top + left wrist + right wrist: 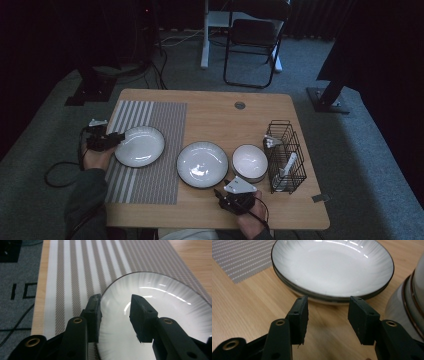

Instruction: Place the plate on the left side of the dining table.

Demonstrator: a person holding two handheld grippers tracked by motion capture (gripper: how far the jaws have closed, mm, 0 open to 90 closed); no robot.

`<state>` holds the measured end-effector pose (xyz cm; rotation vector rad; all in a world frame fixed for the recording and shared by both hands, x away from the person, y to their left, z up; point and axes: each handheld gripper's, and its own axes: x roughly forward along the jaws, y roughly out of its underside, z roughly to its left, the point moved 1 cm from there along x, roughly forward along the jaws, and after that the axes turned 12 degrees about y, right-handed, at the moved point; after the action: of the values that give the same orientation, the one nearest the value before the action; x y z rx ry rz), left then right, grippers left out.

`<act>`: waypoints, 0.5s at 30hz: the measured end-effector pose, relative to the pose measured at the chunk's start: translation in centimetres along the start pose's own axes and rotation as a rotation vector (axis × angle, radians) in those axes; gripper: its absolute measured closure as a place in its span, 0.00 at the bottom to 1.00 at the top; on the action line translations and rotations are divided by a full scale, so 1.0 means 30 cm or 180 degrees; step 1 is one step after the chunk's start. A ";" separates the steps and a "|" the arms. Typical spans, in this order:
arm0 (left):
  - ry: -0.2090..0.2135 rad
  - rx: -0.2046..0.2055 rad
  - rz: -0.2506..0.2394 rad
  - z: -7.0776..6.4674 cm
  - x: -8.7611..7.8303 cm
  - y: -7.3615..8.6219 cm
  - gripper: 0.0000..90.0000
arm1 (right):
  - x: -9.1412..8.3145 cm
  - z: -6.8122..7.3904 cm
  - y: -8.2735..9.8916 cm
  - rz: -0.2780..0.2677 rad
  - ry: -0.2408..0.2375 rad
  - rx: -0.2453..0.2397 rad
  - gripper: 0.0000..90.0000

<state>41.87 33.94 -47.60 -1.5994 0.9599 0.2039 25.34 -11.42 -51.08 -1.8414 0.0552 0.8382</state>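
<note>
1. Left gripper (115, 315) had jaws released, straddling the rim of the white plate (139, 145) lying on the striped placemat (150, 150).
2. Right gripper (328, 320) had jaws spread, empty, just short of the middle plate (332, 267) on the desk (210, 107).

white plate (140, 146) on grey-and-white striped placemat (150, 175), black tongs (115, 312)

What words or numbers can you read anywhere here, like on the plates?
None can be read. The plate on the striped placemat, the other plate and the bowl are plain. Black marks on the grey floor are cut off and unreadable.
</note>
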 end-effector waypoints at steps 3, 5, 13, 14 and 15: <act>0.0050 0.0080 -0.0057 -0.031 -0.007 -0.015 0.68 | -0.001 -0.010 0.018 0.0050 -0.0001 -0.0006 0.56; 0.0086 0.0134 -0.0084 -0.056 -0.011 -0.023 0.67 | -0.001 -0.020 0.029 0.0093 0.0002 0.0013 0.56; 0.0274 0.0338 -0.0127 -0.159 -0.012 -0.054 0.66 | -0.001 -0.039 0.050 0.0178 -0.0071 -0.0040 0.56; 0.0287 0.0362 -0.0134 -0.172 -0.011 -0.058 0.66 | 0.000 -0.041 0.051 0.0186 -0.0101 -0.0033 0.56; 0.0306 0.0387 -0.0136 -0.185 -0.010 -0.060 0.65 | 0.001 -0.043 0.051 0.0194 -0.0123 -0.0017 0.56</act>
<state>40.85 29.10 -44.50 -1.5273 0.9922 0.0383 25.39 -13.15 -52.09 -1.8356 0.0851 0.9169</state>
